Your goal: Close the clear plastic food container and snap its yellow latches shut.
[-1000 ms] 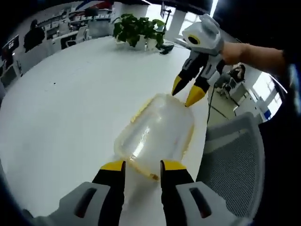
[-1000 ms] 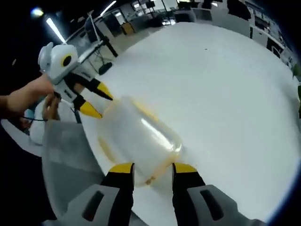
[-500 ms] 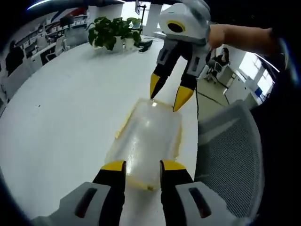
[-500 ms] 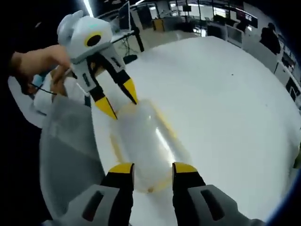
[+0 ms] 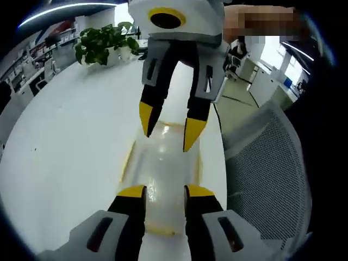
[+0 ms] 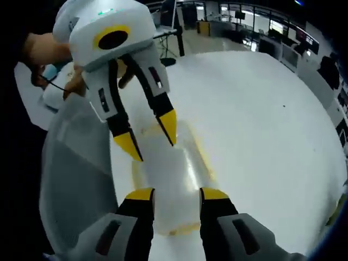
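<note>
A clear plastic container (image 5: 165,163) with yellow edge strips lies flat on the white table (image 5: 70,141), lengthwise between the two grippers. My left gripper (image 5: 165,191) is open, its yellow tips over the container's near end. Opposite it, my right gripper (image 5: 170,124) points down with its jaws apart at the far end. In the right gripper view the container (image 6: 173,173) runs from my right gripper (image 6: 177,194) to the left gripper (image 6: 149,136), which hangs open over its far end. Whether any tip touches the plastic I cannot tell.
A grey mesh chair (image 5: 266,179) stands against the table edge beside the container, and also appears as the chair (image 6: 70,179) in the right gripper view. A potted plant (image 5: 103,43) sits far across the table. A person's hand (image 6: 43,51) holds the left gripper.
The two grippers have drawn much closer together over the container, each now looming large in the other's view. The container looks flatter and straighter on the table than before.
</note>
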`<state>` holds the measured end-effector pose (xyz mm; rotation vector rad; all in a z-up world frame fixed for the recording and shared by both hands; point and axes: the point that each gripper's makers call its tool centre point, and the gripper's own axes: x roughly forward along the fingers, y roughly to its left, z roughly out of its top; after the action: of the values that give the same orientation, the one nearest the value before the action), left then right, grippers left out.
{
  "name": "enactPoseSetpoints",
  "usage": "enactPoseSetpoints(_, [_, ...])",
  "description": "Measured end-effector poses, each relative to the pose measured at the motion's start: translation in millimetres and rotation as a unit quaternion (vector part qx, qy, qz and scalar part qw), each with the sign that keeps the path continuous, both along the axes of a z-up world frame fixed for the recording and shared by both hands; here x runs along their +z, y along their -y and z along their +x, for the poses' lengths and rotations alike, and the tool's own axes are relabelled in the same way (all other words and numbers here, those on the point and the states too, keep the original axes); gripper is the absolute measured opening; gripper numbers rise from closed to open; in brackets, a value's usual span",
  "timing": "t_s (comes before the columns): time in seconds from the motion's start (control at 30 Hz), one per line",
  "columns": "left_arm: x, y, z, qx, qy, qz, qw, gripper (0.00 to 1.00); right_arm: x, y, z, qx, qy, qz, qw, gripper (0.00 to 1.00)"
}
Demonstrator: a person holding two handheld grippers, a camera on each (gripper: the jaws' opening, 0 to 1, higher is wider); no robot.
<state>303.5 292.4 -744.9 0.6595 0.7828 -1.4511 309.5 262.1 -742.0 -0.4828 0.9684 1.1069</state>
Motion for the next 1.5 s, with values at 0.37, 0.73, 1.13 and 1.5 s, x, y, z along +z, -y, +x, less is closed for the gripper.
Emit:
enactPoseSetpoints(0.37, [-10.1,12,-5.5,-0.013,0.003,0.013,0.9998,0.25,-4.6,-7,3,0.025,0.003,-0.016,0.9995,0.3])
enactPoseSetpoints(0.73, [-9.5,14,-13.1,-0.027,0.011,0.02,0.9994,0.25,-10.3,-8,12,0.031,0.01,-0.029,0.999,0.3])
enactPoseSetpoints(1.13, [-11.0,11,-18.6,-0.028,0.029,0.03,0.9987,0.32,-14.2,-9,28,0.006,-0.006,-0.028,0.9996,0.34])
enactPoseSetpoints(1.5, [-14.4,13,-26.3,-0.028,0.054,0.035,0.9976,0.37,-28.2,-7,23,0.011,-0.053,-0.018,0.9984,0.53])
